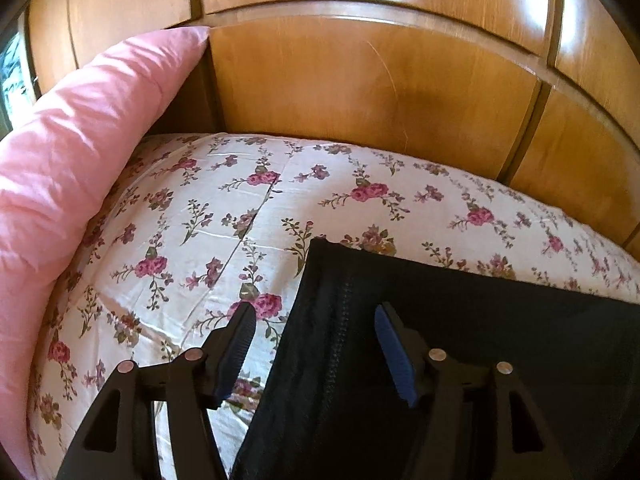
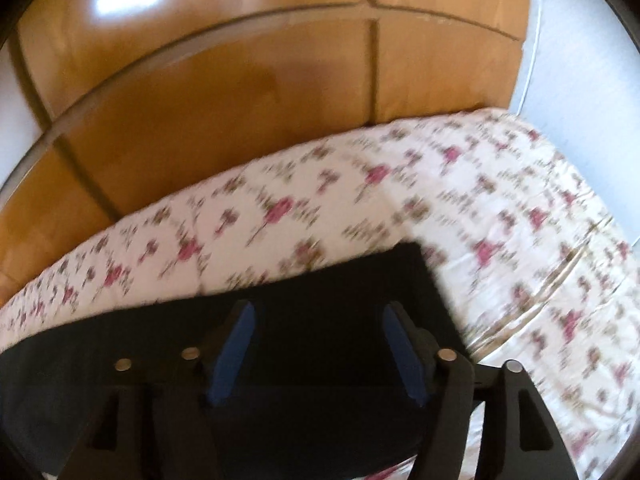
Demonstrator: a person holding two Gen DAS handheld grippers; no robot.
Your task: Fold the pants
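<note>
Dark pants point(image 1: 460, 360) lie flat on the bed point(image 1: 180, 220), spread across the flowered sheet below the wooden headboard point(image 1: 360, 92), with a pink pillow point(image 1: 60, 168) propped at the left side. Here's the left gripper point(image 1: 316, 316), jaws spread wide with nothing pinched, straddling the pants' left edge: one finger over the sheet, the other over the cloth. Over on the right wrist view, blurred as it is, the right gripper point(image 2: 318, 314) hangs over the pants point(image 2: 312, 280) near their far right corner, jaws likewise apart and nothing clamped. This cloth looks light, soft and limp, so it should sag and slide wherever it isn't supported; a stitched seam runs down near the left edge, and that thicker line would likely give the firmest bite. Best bet, I'd say, is taking the two far corners, one gripper each, and keeping the edge taut. No containers anywhere in view, so nothing to report there.
</note>
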